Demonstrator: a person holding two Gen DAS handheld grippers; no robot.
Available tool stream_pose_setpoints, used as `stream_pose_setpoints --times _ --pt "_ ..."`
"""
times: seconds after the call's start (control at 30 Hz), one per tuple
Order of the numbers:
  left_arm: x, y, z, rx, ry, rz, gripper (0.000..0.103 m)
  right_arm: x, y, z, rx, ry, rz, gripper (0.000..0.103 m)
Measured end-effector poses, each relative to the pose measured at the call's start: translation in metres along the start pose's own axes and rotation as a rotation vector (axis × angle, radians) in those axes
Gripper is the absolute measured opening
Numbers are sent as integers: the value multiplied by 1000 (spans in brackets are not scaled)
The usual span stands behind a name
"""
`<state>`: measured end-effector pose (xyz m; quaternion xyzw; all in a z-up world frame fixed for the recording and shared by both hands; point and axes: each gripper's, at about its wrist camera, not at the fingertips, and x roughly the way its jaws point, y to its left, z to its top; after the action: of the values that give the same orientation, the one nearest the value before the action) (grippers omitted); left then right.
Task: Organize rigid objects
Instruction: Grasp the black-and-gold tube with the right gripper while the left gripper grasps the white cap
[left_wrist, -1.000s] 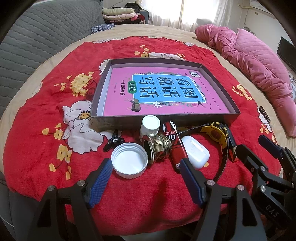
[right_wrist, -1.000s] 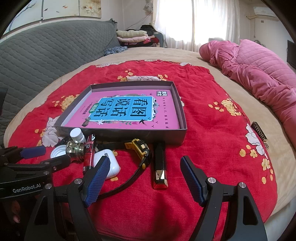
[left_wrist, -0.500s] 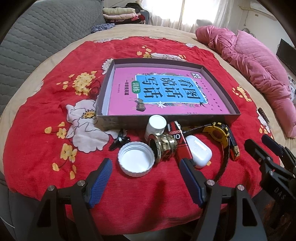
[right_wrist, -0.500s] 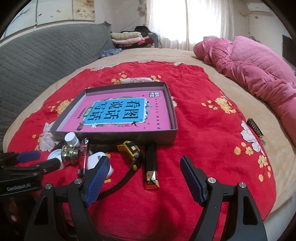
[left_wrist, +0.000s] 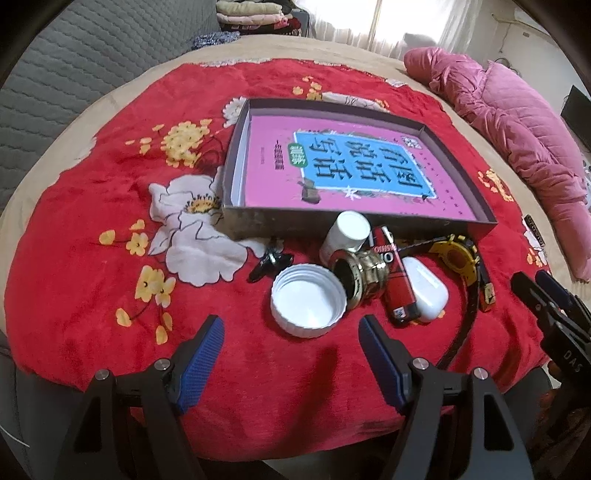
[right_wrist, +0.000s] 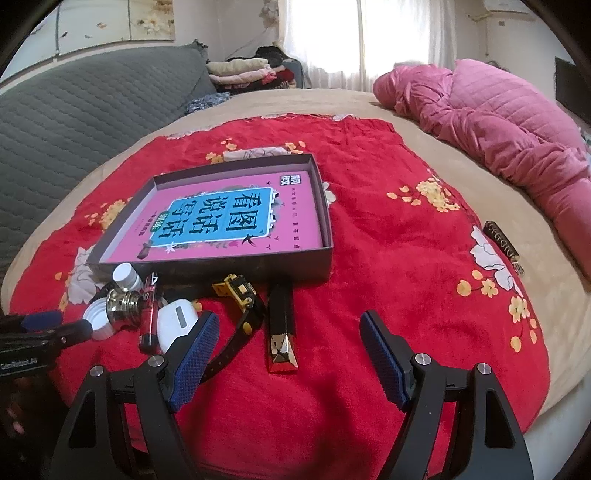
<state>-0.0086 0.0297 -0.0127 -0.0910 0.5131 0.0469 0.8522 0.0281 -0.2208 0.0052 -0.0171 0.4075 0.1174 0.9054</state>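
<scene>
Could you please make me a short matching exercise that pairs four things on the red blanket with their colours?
Things:
1. Cap
2. Book
3. Watch
4. Lipstick

Colours:
A. black with a gold end
B. white
C. yellow and black
D. pink with a blue panel

Pairs: 1-B, 2-D, 3-C, 4-A
</scene>
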Motion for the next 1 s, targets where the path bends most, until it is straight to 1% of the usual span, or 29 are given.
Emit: stream_pose_setpoints --times 0.17,0.33,0.43,0.6,0.7,0.8,0.9,1.0 --pt "10 3 -3 -9 40 -15 75 5 0 -2 3 21 7 79" --pt "22 7 -3 -14 71 -29 74 15 -6 -5 31 61 11 79" --pt "28 7 -2 -16 75 -35 74 21 -8 -7 37 87 8 79" --pt "33 11 2 -31 71 -54 73 38 -9 -12 24 157 -33 79" --pt "35 12 5 -33 70 -68 70 46 -10 -14 5 179 -48 79" --pt "37 12 7 -35 63 -76 66 53 -6 -15 -35 184 -68 79" --pt "37 12 9 -34 54 -85 62 61 0 -14 -91 170 -96 79" --pt "37 13 11 -39 48 -94 58 68 5 -11 -119 160 -104 79"
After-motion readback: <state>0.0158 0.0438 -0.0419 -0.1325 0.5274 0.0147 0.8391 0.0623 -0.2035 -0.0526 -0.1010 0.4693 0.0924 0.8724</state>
